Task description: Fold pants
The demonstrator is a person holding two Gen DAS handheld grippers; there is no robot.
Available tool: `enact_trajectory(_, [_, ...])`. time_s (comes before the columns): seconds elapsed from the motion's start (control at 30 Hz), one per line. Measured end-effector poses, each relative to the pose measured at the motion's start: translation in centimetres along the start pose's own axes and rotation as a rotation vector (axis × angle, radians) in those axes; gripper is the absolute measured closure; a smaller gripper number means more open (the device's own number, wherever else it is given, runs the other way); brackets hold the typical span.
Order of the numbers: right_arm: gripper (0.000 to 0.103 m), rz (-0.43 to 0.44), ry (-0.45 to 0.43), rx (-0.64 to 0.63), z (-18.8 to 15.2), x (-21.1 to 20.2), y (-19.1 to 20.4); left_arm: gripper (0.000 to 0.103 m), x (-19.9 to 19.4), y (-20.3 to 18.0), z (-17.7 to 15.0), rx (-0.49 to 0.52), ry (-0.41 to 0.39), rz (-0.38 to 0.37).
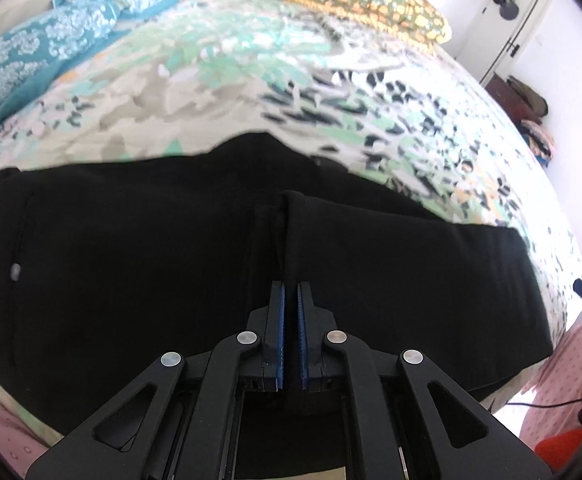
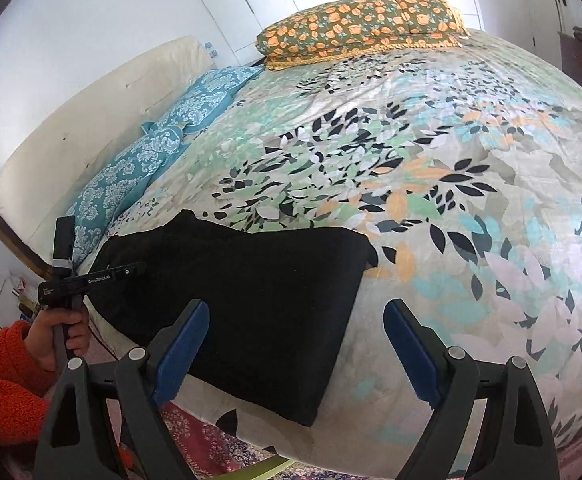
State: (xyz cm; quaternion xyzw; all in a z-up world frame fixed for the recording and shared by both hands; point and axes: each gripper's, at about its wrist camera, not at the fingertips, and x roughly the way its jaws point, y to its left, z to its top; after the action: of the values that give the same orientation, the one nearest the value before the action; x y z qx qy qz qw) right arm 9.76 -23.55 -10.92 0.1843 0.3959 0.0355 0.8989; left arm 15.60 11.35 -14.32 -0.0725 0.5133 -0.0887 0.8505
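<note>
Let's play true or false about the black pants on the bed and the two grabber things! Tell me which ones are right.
1. The pants are black. True.
2. The right gripper is squeezed shut. False: its blue fingers are spread wide apart, holding nothing.
3. The left gripper has its fingers close together, with a ridge of pants cloth rising between them. True.
4. The pants lie on the floor. False: they lie on the flowery bedspread, near the bed's edge.
5. An orange-flowered pillow sits at the far side of the bed. True.
</note>
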Motion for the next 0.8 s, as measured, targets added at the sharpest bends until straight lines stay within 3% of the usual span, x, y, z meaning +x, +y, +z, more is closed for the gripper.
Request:
enact_trajectory(0.07, [0.014,-0.016,0.004,0.037,0.1,0.1,-0.8,0.090,0.6,-0.1,-0.1,-0.006,0.025,0.024])
enact_trajectory(0.13, [0.014,-0.050,0.014,0.055,0.0,0.1,-1.3,0.080,0.0,-0.2,0.0,-0.013,-0.002,0.027])
enact_trajectory(0.2, [0.014,-0.088,0.078,0.038,-0.6,0.5,-1.3,0.037,-0.9,-0.2,0.1,-0.014,-0.056,0.061])
enact_trajectory(0.27, [0.014,-0.082,0.166,-0.029,-1.8,1.3,-0.3,0.029,-1.5,-0.1,0.1,-0.008,-0.101,0.122])
enact_trajectory(0.4, [0.014,-0.068,0.277,-0.217,-4.2,2.8,3.2,0.029,-0.1,0.5,0.2,-0.022,-0.039,0.117])
enact_trajectory(0.5, [0.014,-0.186,0.305,-0.318,-4.9,4.9,4.4,0.033,1.5,0.1,0.3,0.002,0.018,0.142])
enact_trajectory(0.57, [0.014,-0.311,0.319,-0.382,-5.3,6.4,4.4,0.033,1.8,-0.2,0.2,0.020,0.022,0.157])
enact_trajectory(0.63, [0.014,-0.412,0.294,-0.392,-5.1,6.7,3.9,0.033,1.8,-0.4,0.2,0.037,0.019,0.166])
enact_trajectory(0.8, [0.013,-0.510,0.333,-0.324,-5.5,5.8,1.8,0.032,2.1,-0.6,-0.2,0.044,0.029,0.140])
